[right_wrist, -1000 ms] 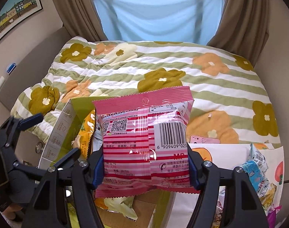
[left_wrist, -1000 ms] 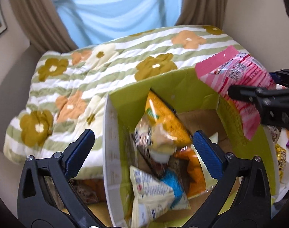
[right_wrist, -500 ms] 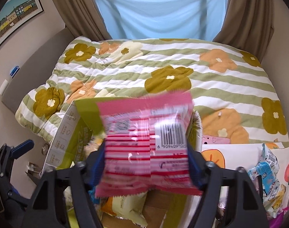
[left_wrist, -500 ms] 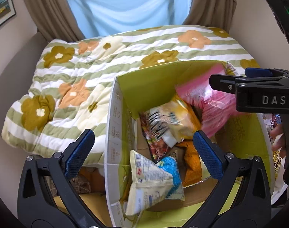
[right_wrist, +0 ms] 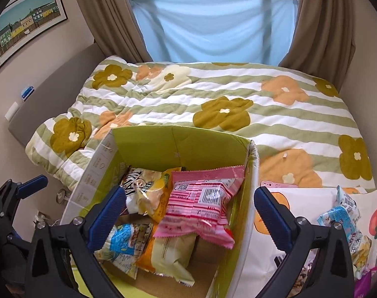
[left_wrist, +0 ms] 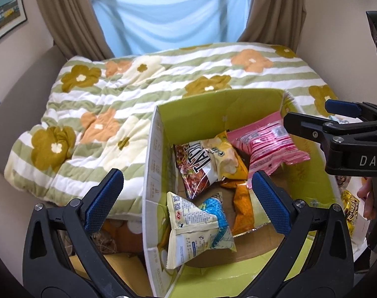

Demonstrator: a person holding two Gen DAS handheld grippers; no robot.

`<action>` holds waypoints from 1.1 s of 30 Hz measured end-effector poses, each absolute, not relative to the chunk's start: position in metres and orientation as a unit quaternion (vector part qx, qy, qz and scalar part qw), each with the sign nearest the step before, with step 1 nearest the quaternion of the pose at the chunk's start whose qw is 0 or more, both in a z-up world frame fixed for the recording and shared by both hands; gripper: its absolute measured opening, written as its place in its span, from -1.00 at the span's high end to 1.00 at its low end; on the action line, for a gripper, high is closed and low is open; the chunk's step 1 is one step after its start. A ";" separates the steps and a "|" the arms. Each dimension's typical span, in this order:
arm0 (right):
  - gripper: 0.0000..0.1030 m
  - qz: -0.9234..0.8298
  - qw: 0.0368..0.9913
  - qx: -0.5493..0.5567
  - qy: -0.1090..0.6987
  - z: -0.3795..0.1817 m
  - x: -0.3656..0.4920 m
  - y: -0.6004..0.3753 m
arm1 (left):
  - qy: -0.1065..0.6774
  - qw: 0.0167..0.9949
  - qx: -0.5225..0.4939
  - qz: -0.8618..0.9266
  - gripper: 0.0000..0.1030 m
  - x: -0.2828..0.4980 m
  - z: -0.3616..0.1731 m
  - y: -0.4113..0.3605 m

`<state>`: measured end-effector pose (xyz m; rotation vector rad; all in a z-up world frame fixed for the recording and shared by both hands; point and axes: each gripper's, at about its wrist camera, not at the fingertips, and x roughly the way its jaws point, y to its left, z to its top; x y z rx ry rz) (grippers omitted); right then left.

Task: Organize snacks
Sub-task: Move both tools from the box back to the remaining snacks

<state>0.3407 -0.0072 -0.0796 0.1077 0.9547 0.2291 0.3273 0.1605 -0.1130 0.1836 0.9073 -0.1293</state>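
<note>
The pink snack packet (right_wrist: 200, 206) lies inside the green cardboard box (right_wrist: 188, 144), propped on the other bags toward the box's right-hand wall, barcode side up and tilted rather than flat. Beneath and beside it in the box sit a yellow popcorn bag (right_wrist: 151, 188), a pale bag with a blue patch (left_wrist: 200, 221) near the box's front, and an orange packet (left_wrist: 243, 208) at the bottom. The right gripper (right_wrist: 188, 213) hangs just above the box with its jaws spread wide and nothing between them; the packet is free of both pads. The left gripper (left_wrist: 186, 201) hovers over the box's front-left corner, likewise spread and empty. To the right of the box, more snacks (right_wrist: 344, 211) lie on a white printed sheet (right_wrist: 310, 196) on the flowered quilt (right_wrist: 213, 94), so the sorting looks unfinished. The likely trouble: the pink packet rests high on a loose heap, so it could slide or tip other bags when the next packet lands. The box stands on or against soft bedding, I judge, and a nudge from either gripper against its thin walls might tilt it. The slick, puffy packets outside could also slip from a shallow pinch.
</note>
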 end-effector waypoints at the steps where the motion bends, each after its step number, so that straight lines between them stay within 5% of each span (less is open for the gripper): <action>1: -0.99 0.109 0.882 0.053 0.455 -0.076 0.337 -0.008 | 0.432 0.895 0.087 -0.067 -0.99 0.324 -0.108 0.159; 21: -1.00 0.044 0.911 0.080 0.403 -0.018 0.209 -0.113 | 0.390 0.904 0.087 -0.153 -0.99 0.229 -0.073 0.037; 33: -1.00 0.000 0.900 0.089 0.426 -0.036 0.128 -0.243 | 0.429 0.878 0.102 -0.189 -0.99 0.170 -0.106 -0.080</action>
